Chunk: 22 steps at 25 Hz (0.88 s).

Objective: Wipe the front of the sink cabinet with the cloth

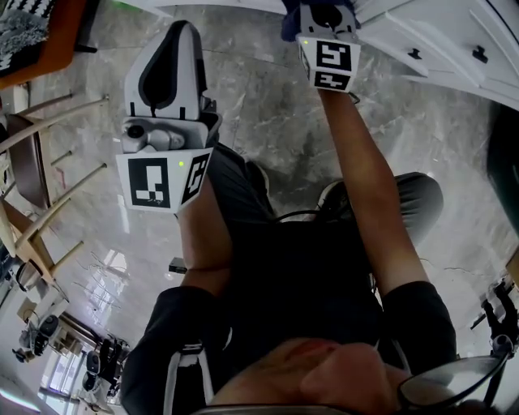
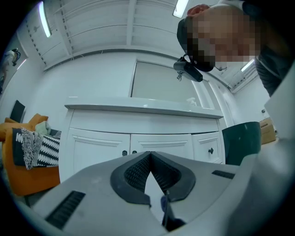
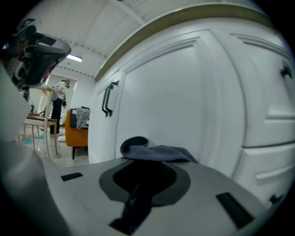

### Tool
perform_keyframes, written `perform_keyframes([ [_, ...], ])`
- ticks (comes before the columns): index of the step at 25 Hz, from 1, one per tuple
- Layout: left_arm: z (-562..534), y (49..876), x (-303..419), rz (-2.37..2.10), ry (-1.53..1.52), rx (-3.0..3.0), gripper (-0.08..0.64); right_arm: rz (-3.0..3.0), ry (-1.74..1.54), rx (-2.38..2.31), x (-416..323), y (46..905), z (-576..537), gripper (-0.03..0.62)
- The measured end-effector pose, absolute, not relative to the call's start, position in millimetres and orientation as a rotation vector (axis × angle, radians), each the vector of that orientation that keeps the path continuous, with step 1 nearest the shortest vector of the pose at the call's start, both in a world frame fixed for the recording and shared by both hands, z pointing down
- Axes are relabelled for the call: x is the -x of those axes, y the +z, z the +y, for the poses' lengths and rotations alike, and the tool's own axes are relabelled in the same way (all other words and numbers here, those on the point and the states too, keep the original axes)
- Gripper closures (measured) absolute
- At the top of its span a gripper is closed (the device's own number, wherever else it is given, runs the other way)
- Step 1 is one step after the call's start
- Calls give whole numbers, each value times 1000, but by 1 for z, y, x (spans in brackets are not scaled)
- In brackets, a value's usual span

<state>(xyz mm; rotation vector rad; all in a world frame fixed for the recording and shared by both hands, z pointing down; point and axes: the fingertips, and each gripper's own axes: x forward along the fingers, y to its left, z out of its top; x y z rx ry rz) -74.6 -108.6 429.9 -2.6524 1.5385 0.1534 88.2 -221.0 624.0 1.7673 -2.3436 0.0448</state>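
Note:
The white sink cabinet stands ahead in the left gripper view, and its door panel fills the right gripper view from close up. My right gripper is shut on a dark blue-grey cloth, which bunches out past the jaw tips against that door. In the head view the right gripper reaches far forward to the cabinet with the cloth at its tip. My left gripper is held back from the cabinet, jaws meeting at the tips and holding nothing; in the head view the left gripper hangs over the floor.
A black door handle lies left of the cloth. An orange chair with a black-and-white cushion stands left of the cabinet, a dark green bin to its right. Wooden chairs stand at my left on the marble floor.

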Motion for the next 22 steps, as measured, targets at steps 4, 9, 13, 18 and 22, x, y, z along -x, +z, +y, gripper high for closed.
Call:
perform_keyframes([
  [4,-108,428,74,1528,163,2658,555,-2171,86,-1908,-156,655,-195,546],
  [9,-108,431,61,1493,147,2673,555,-2177,159,-1889,-142,666,-206,546],
  [13,-106,433,53,1471,124,2683,555,-2288,148,-1767,-92,656,-221,545],
  [18,-106,440,49,1450,52,2670,555,-2366,101,-1742,-73,632,-228,546],
  [22,-108,442,48,1458,52,2671,555,-2349,29,-1975,-128,589,-208,546],
])
